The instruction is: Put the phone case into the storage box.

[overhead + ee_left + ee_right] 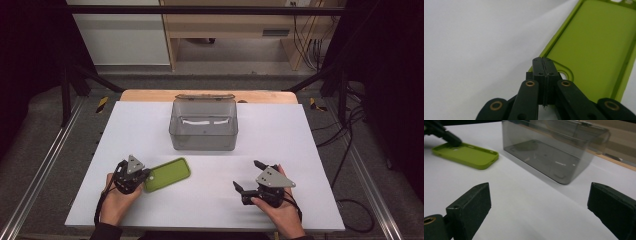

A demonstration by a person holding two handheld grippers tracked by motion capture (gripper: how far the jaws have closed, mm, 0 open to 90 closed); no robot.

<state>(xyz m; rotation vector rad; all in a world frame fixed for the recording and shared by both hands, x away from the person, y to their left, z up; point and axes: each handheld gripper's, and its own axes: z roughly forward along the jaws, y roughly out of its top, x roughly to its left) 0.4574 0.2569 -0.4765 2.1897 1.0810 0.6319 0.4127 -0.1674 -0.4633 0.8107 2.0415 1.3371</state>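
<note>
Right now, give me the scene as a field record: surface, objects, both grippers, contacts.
surface: white table top
phone case: green, lying flat, hollow side up, near the left front of the table
box: clear grey plastic, lid hinged back, standing at the far middle; apart from the case
left gripper: jaws closed together at the case's near end by the camera cutout; whether they pinch the rim or just rest on it, cannot tell
right gripper: jaws wide apart, nothing between them, aimed toward the box
</note>
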